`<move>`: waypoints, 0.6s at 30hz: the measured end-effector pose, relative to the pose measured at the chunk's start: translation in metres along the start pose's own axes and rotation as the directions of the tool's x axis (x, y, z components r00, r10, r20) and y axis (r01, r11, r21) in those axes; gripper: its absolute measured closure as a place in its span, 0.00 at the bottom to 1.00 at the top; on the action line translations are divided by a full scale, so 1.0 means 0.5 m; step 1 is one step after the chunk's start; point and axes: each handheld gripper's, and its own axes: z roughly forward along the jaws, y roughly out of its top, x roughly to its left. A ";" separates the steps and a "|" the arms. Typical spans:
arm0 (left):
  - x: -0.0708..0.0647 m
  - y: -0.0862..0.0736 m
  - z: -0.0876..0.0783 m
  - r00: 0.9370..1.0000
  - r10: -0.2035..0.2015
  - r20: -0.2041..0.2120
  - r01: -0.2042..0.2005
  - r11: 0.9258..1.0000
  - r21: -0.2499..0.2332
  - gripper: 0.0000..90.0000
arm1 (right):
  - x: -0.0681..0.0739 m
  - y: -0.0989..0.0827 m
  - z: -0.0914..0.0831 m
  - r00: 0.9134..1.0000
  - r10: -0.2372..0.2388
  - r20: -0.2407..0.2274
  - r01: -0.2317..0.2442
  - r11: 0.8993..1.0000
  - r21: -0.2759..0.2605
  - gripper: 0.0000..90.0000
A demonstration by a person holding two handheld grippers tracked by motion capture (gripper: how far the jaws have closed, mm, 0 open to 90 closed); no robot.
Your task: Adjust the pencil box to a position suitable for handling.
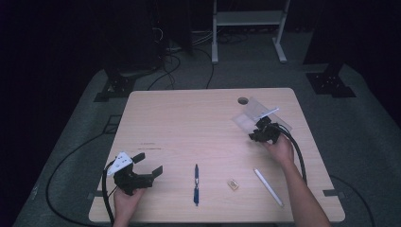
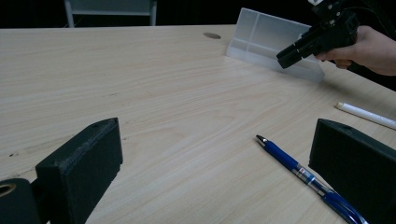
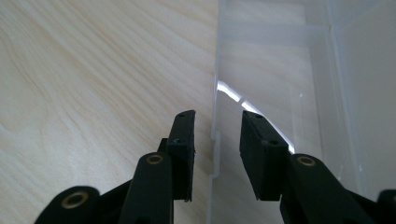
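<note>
A dim room with dark stands and floor cables was seen around a pale wooden table (image 1: 189, 118), which had a round hole (image 1: 242, 100) near its far edge. At the table's far right a clear plastic box (image 1: 250, 113) lay, and the right gripper (image 1: 263, 128) was held at it by the person's right hand (image 1: 280, 147). In the right gripper view its 2 black jaws were set astride the box's near wall (image 3: 215, 140), 1 jaw outside over the wood and 1 inside the box; narrow gaps were visible on both sides of the wall, so no pinch was made. The left gripper (image 1: 147, 165) was held low at the near left corner by the left hand (image 1: 125, 198), its jaws spread wide with nothing between them. A blue pen (image 1: 196, 184) lay near the front edge at the middle, a small tan block (image 1: 232, 184) just to its right, and a white pen (image 1: 268, 187) farther right, all well apart from the box.
</note>
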 end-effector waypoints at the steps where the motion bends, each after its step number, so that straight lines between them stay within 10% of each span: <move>1: 0.000 -0.001 0.002 1.000 -0.005 0.005 0.005 1.000 -0.002 0.02 | 0.002 -0.003 0.006 1.000 -0.013 0.013 0.012 1.000 0.022 0.75; 18: -0.002 0.000 0.004 1.000 -0.002 0.006 0.002 1.000 -0.005 0.02 | -0.006 -0.018 0.009 1.000 -0.016 0.018 0.016 1.000 0.001 0.94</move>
